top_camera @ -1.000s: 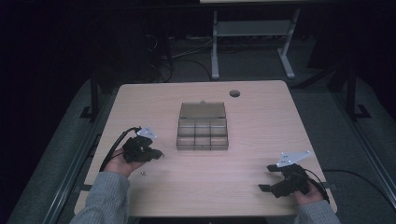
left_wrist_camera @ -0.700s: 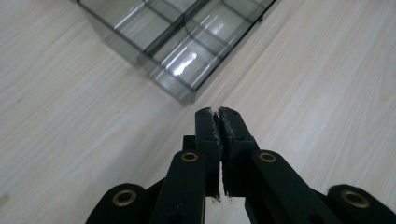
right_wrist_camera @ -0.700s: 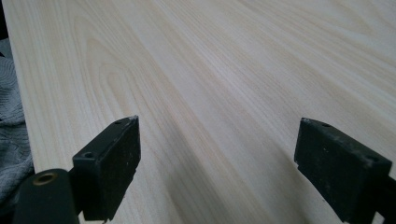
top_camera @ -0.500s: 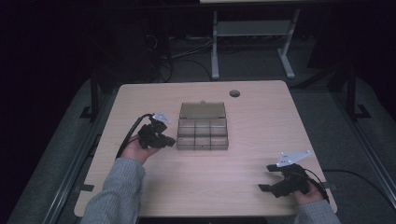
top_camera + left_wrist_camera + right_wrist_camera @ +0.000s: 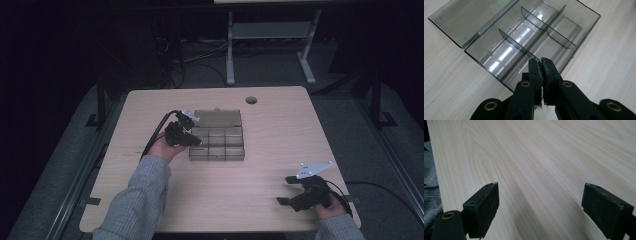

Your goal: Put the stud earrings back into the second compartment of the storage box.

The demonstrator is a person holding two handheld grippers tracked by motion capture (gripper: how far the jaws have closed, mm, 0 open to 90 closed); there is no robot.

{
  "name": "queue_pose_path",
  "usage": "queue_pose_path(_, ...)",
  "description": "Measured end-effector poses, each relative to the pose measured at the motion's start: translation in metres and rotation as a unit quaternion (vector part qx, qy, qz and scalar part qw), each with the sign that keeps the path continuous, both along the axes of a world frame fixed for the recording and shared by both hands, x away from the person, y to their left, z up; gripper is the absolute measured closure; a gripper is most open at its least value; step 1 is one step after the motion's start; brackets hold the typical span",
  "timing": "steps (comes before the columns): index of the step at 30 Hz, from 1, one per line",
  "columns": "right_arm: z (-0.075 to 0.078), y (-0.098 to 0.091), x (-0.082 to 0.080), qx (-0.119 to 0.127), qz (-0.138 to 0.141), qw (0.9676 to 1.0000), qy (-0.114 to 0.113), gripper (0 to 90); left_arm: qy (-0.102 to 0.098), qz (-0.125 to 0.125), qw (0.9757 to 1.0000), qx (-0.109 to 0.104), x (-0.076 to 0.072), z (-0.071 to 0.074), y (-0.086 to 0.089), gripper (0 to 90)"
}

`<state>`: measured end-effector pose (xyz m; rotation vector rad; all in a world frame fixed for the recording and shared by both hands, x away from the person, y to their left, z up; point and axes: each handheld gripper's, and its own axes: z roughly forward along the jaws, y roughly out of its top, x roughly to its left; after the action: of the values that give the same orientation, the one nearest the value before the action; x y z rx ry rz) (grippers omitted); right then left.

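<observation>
Left tongs (image 5: 192, 141) have moved over the organizer box (image 5: 220, 145) on the wooden table (image 5: 280, 130).

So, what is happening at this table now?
A person works at a wooden table with a gripper in each hand. The left gripper, shut on something tiny between its tips, hovers at the left edge of a clear compartment box, whose lid lies open. The right gripper is open over bare table, near the front right corner.

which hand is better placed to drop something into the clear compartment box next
Left. The left gripper sits at the compartment box, jaws shut over its near edge, seemingly pinching a tiny, indistinct thing. The box's lid lies open. The right gripper rests apart, near the table corner, jaws open and empty.
</observation>
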<state>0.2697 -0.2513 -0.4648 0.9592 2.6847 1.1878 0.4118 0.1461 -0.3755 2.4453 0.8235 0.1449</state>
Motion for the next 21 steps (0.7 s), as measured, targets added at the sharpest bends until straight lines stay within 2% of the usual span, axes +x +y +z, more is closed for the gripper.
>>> queue_pose_path(2, 0.000, 0.000, 0.000, 0.001, 0.001, 1.0000, 0.000, 14.5, -0.004, 0.006, 1.0000, -0.002, 0.005, -0.001, -0.003, 87.3)
queue_pose_path(7, 0.000, -0.001, 0.001, 0.003, 0.001, 1.0000, -0.003, 14.5, 0.003, 0.012, 0.9999, 0.004, 0.016, -0.005, -0.010, 87.3)
queue_pose_path(14, 0.000, -0.001, 0.001, 0.004, 0.003, 1.0000, -0.003, 14.5, 0.003, 0.014, 0.9999, 0.008, 0.029, -0.006, -0.026, 87.2)
queue_pose_path(17, 0.000, -0.001, 0.001, 0.005, 0.003, 1.0000, -0.003, 14.5, 0.006, 0.011, 0.9999, 0.007, 0.034, -0.009, -0.033, 87.2)
queue_pose_path(21, 0.000, -0.001, 0.001, 0.006, 0.003, 1.0000, -0.003, 14.5, 0.015, 0.021, 0.9996, 0.010, 0.041, -0.019, -0.041, 87.3)
